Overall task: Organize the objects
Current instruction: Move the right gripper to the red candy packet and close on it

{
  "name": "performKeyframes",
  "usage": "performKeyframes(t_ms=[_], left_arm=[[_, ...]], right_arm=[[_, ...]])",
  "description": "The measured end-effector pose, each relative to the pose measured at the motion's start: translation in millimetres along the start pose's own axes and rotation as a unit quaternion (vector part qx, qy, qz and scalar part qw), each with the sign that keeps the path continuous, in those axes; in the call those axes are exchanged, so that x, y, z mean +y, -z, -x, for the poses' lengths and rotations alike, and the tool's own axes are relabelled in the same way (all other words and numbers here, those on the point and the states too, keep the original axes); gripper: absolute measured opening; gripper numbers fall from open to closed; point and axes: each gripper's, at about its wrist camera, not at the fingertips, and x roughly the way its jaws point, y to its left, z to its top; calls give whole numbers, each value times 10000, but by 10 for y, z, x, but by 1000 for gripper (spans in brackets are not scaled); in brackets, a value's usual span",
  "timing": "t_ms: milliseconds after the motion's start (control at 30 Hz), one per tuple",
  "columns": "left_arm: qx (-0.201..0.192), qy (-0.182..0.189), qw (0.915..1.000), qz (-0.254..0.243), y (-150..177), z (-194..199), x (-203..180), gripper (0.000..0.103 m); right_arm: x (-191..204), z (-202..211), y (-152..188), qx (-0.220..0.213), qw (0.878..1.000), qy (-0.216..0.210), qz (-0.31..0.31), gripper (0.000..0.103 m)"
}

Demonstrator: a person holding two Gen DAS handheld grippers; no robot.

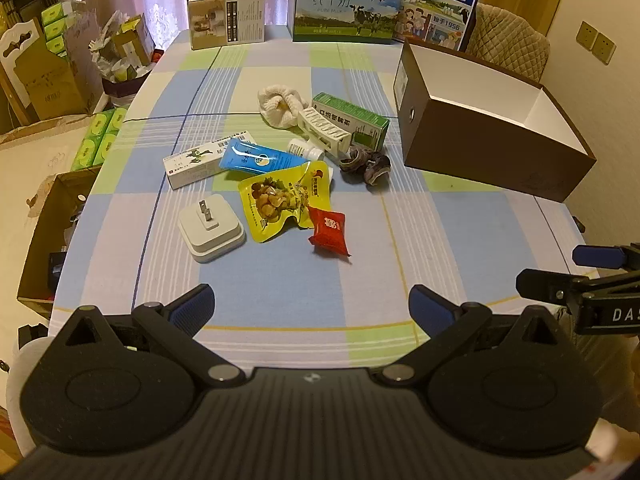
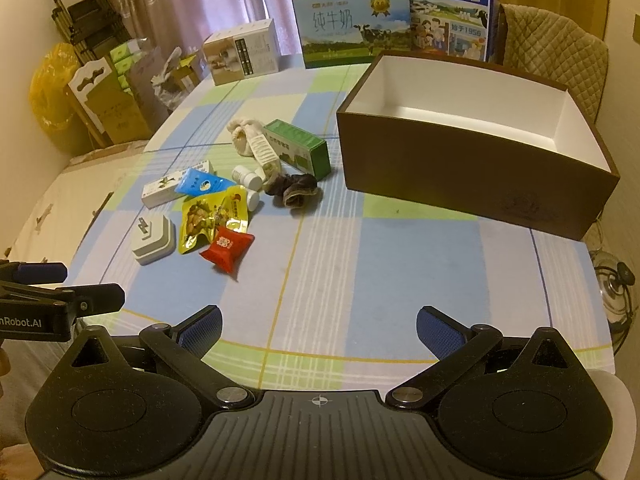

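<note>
Clutter sat bunched in the middle of the checked tablecloth (image 1: 280, 280), and nothing had gone into the brown box (image 2: 472, 176) yet; its white inside looked bare, as far as the right view showed. The left gripper (image 1: 311, 304) hung over the near edge with its fingers spread wide and nothing between them. The right gripper (image 2: 318, 326) was the same, wide apart and empty, just beside the left.

The red packet (image 1: 328, 232) lay nearest, touching the yellow pouch (image 1: 284, 198). Beside those sat the white plug (image 1: 211, 227). Further back the blue tube (image 1: 256, 158) rested on the long white carton (image 1: 208, 159), and the green carton (image 1: 352, 120), a white bottle (image 1: 305, 148), a white rack (image 1: 326, 131), a dark bundle (image 1: 366, 164) and a cream cloth (image 1: 280, 106) all crowded together.

That crowding seemed the risk to me. A pinch on the slick pouch might drag the packet along or slip off the foil. The bottle lay on its side, so a nudge would likely set it rolling towards the table edge. The box stood well right of the pile, and a low carry could clip its wall.
</note>
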Motion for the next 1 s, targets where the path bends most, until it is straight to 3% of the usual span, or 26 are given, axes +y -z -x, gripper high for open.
performKeyframes(t_ms=[1000], left_arm=[[112,-171,9997,122,-47,-191,170,102]], right_arm=[[42,-240,-109,35,9999,-71,117,101]])
